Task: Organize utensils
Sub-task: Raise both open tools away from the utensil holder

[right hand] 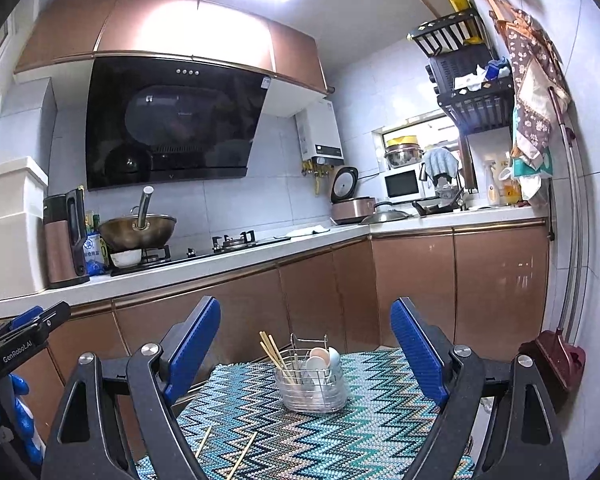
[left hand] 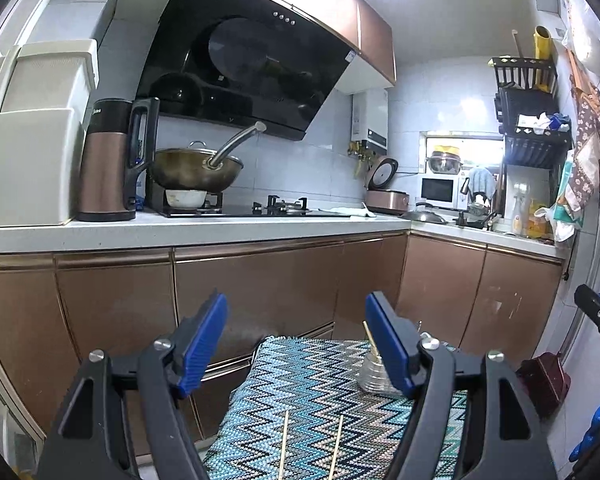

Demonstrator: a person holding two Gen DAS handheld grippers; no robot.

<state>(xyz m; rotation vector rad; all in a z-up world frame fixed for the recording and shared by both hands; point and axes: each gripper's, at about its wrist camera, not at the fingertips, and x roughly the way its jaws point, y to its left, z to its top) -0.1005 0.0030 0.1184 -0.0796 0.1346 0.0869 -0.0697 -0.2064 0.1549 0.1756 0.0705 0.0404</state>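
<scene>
Left gripper (left hand: 296,336): held level above the near end of the zigzag mat (left hand: 308,392), fingers spread wide, nothing between the blue pads (left hand: 204,344). Right gripper (right hand: 306,344): same attitude, fingers released and wide apart, empty. In the right wrist view the left gripper shows at the left edge, gripped by a hand in a blue glove (right hand: 20,412).

Two loose chopsticks (left hand: 310,448) lie flat on the mat, side by side, just below and between the left fingers. The right wrist view has them at lower left, near the mat's near edge.

Wire utensil basket (right hand: 312,380) stands upright further back on the mat, well apart from the loose pair. It holds several chopsticks (right hand: 272,350) leaning left and pale spoons (right hand: 322,356) on the right. In the left view the right finger covers most of the basket.

Open mat lies between the loose pair and the basket. The mat's far edge sits near brown cabinet doors (right hand: 320,292).

Surroundings: counter with a wok (right hand: 138,232) on the stove, a kettle (right hand: 64,240), and a red dustpan (right hand: 556,364) by the right wall.
</scene>
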